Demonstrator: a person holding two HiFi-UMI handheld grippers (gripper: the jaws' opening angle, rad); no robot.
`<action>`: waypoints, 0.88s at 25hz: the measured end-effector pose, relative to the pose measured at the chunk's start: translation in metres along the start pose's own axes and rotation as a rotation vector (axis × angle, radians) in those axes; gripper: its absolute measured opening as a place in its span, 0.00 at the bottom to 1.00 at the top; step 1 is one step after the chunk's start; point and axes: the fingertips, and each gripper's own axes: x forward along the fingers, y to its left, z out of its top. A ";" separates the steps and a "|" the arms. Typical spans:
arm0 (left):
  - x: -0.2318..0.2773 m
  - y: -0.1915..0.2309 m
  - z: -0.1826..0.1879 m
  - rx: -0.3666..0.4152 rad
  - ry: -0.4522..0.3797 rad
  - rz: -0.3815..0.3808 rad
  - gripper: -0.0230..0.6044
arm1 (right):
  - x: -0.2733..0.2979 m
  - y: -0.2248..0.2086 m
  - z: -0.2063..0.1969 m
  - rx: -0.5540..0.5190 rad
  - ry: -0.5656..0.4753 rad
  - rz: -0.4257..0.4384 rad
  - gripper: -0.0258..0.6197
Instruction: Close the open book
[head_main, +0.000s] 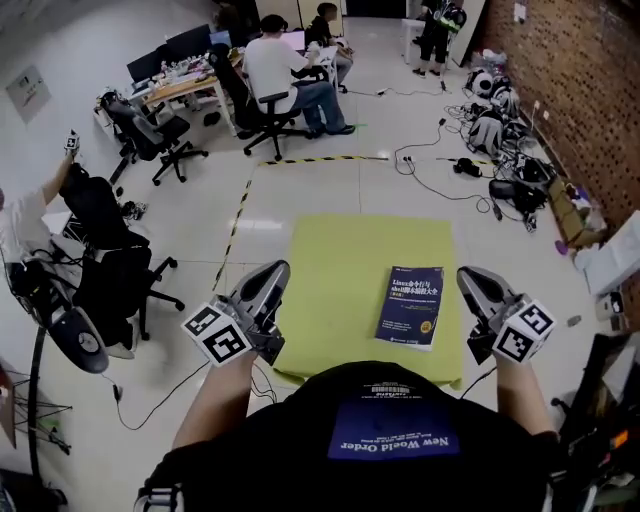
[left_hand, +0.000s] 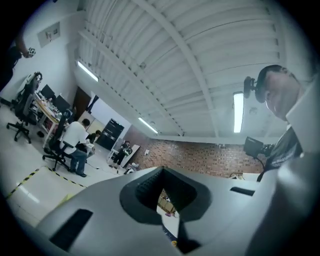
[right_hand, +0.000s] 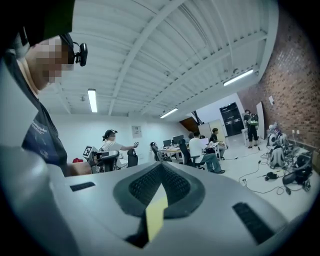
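We hold the left tool (head_main: 271, 274) and right tool (head_main: 473, 280) shut and empty on either side of the blue book (head_main: 411, 306), which lies closed on the yellow counter (head_main: 330, 290); it looks a light, bendy paperback, best pinched at its free cover edge.

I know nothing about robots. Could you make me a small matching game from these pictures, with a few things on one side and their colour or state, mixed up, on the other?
Things:
1. book
2. mat
3. floor tape
4. left gripper

Descriptions:
A. yellow-green
B. jaws together, holding nothing
C. closed, blue cover facing up
D. black and yellow stripes

Pairs: 1-C, 2-A, 3-D, 4-B.
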 end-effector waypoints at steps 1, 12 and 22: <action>-0.004 0.000 0.003 0.001 -0.018 0.005 0.05 | 0.002 -0.002 -0.003 0.004 0.013 -0.003 0.02; -0.002 0.003 -0.037 -0.056 -0.007 0.017 0.05 | 0.017 -0.016 -0.053 0.100 0.107 -0.023 0.01; 0.011 -0.003 -0.044 -0.050 0.012 -0.008 0.05 | 0.012 -0.023 -0.051 0.058 0.126 -0.057 0.01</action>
